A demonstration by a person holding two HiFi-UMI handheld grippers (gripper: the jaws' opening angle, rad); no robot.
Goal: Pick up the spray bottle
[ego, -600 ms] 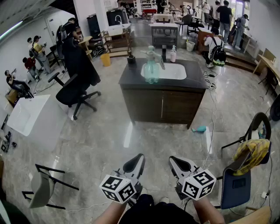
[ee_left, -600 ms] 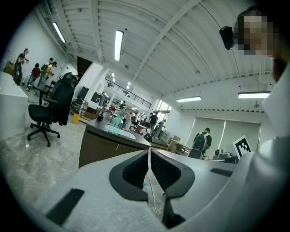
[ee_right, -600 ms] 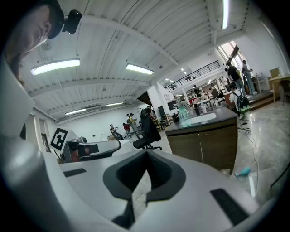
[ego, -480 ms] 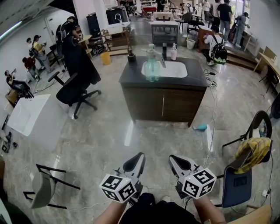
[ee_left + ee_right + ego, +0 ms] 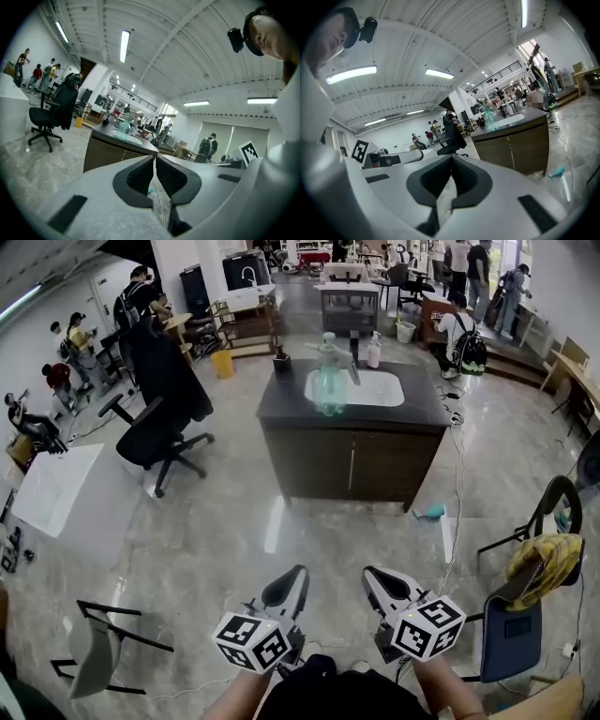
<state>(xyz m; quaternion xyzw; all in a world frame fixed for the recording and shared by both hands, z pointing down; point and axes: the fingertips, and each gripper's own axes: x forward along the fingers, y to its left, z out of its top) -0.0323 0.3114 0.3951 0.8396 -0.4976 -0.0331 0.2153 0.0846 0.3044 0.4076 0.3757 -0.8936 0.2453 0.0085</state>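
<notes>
the spray bottle (image 5: 326,381) stands upright on the bench (image 5: 281,407), well ahead, in line between the left hand-held gripper (image 5: 296,576) and right hand-held gripper (image 5: 373,576), both closed on nothing.

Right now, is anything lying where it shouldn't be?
Yes: a small teal thing lies on the floor beside the sink cabinet, as if dropped. I can't tell what it is.
</notes>
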